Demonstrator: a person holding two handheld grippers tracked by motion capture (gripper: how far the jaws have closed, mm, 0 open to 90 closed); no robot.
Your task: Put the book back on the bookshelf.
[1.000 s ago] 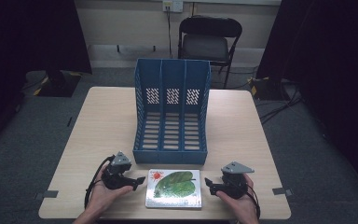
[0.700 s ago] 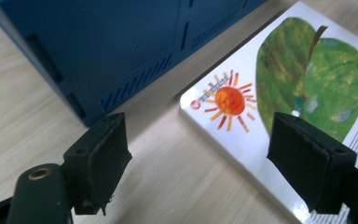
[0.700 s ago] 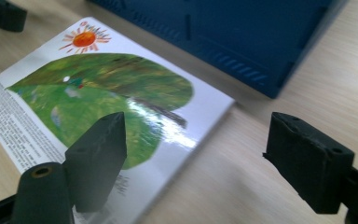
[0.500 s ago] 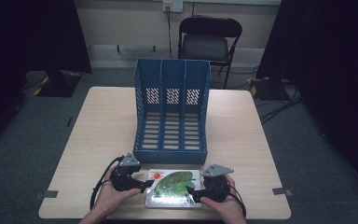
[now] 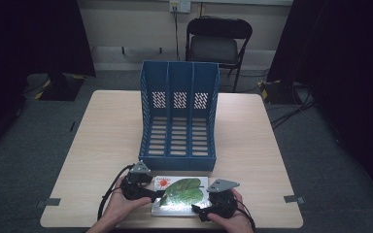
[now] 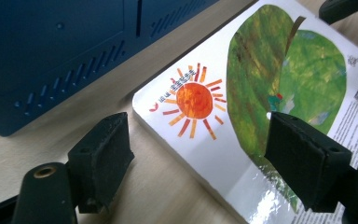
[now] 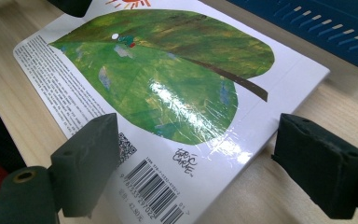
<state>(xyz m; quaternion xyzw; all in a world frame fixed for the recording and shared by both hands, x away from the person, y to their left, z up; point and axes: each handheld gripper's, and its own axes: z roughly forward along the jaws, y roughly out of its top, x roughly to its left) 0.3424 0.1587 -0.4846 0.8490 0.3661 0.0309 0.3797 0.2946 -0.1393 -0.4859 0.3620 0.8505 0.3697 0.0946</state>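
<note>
A glossy picture book with a green leaf and an orange sun lies flat near the table's front edge. My left gripper is at its left end, open. One pad is over the table and the other pad is over the cover. My right gripper stands open at the book's front right corner, astride the barcode corner of the book. Its jaws have just been opening, and the pads do not press on the book.
A blue three-slot file rack stands open-side up just behind the book and shows in both gripper views. A black folding chair is beyond the table. The table's front edge is close under my hands.
Both grippers have moved inward from either side of the book to its ends. The book and the rack have not moved.
</note>
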